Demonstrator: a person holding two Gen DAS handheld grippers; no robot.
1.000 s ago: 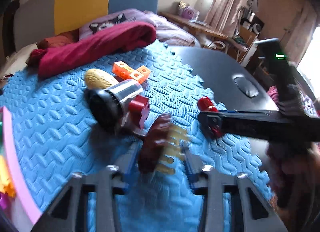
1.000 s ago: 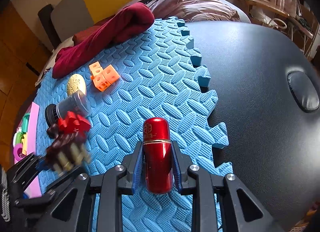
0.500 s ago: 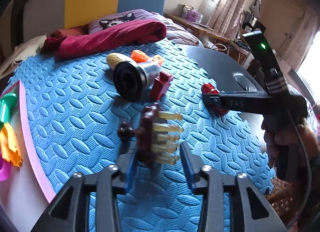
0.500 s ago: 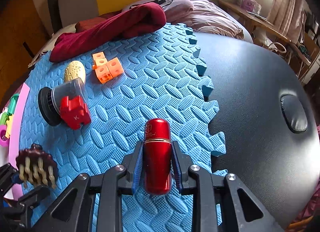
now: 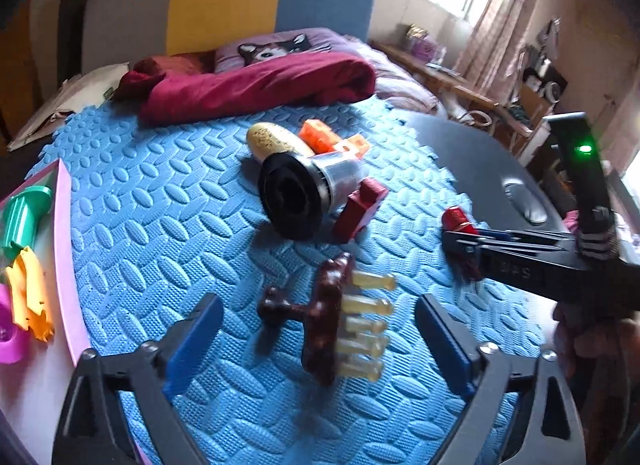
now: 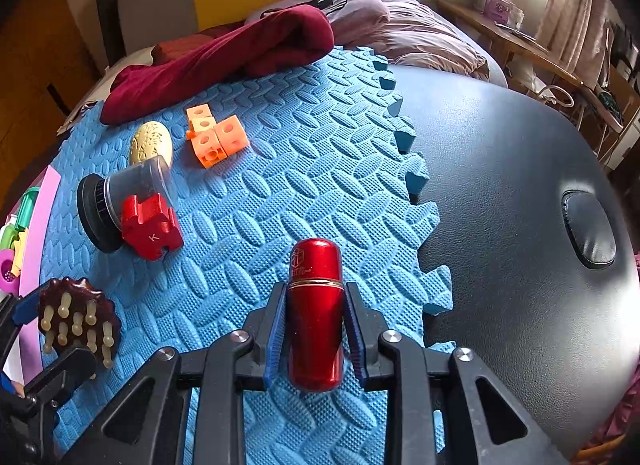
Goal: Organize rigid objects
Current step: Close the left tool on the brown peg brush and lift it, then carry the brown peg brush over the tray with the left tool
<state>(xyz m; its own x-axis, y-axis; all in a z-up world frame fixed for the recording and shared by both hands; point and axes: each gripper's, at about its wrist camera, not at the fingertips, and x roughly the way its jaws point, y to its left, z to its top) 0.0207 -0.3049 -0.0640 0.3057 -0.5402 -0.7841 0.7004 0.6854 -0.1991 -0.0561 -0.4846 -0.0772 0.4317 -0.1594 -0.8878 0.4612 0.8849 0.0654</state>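
My left gripper (image 5: 318, 339) is open wide. A brown massage brush (image 5: 330, 319) with pale pegs lies on the blue foam mat (image 5: 160, 201) between its fingers, touching neither; it also shows in the right wrist view (image 6: 78, 321). My right gripper (image 6: 316, 327) is shut on a red metal cylinder (image 6: 316, 309) and holds it over the mat's right edge. The cylinder's tip shows in the left wrist view (image 5: 456, 219).
On the mat lie a clear jar with black lid (image 5: 298, 195), a red block (image 6: 151, 227), orange cubes (image 6: 212, 137), a beige egg shape (image 6: 151, 141) and a maroon cloth (image 5: 256, 85). A pink tray (image 5: 64, 249) with toys sits left. The black padded table (image 6: 520, 185) is right.
My left gripper pulled back toward the tray side, set the brush on the mat and opened its fingers. The right gripper kept hold of the red cylinder.
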